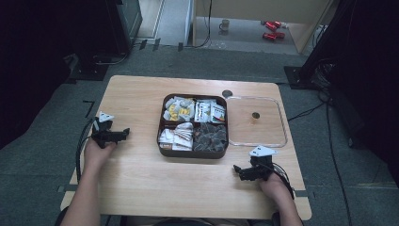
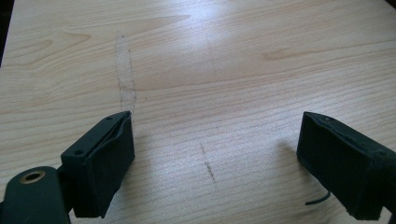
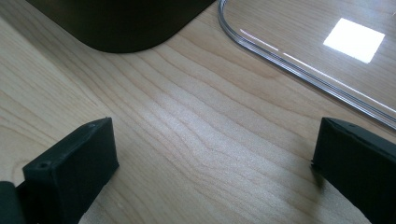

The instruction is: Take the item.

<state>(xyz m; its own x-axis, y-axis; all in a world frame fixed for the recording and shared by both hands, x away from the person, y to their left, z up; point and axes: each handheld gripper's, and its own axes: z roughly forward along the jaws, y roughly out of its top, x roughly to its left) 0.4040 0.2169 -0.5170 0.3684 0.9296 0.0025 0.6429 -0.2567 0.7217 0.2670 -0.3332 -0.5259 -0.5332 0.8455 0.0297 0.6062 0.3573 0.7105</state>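
Looking down from the high view, I saw a light wooden table (image 1: pixel 141 183) with a dark brown tray (image 1: pixel 193 153) near its middle. The tray had four compartments: yellow and white packets in the far left one, white packets with dark print in the far right one, pale packets in the near left one, and dark brown pieces in the near right one. Just beside the tray, on its right, a clear plastic lid (image 1: pixel 256 121) lay flat on the table.

I held the left gripper (image 1: pixel 123 133) well to the left of the tray, low over the wood. In the left gripper view its jaws stood wide apart with nothing between them, above bare wood with a faint dark scuff mark (image 2: pixel 125 74).

I held the right gripper (image 1: pixel 239 172) near the front right corner of the tray. In the right gripper view its jaws were also spread wide and empty, and the rounded tray corner (image 3: pixel 126 28) and the lid's curved edge (image 3: pixel 280 51) were ahead of them.
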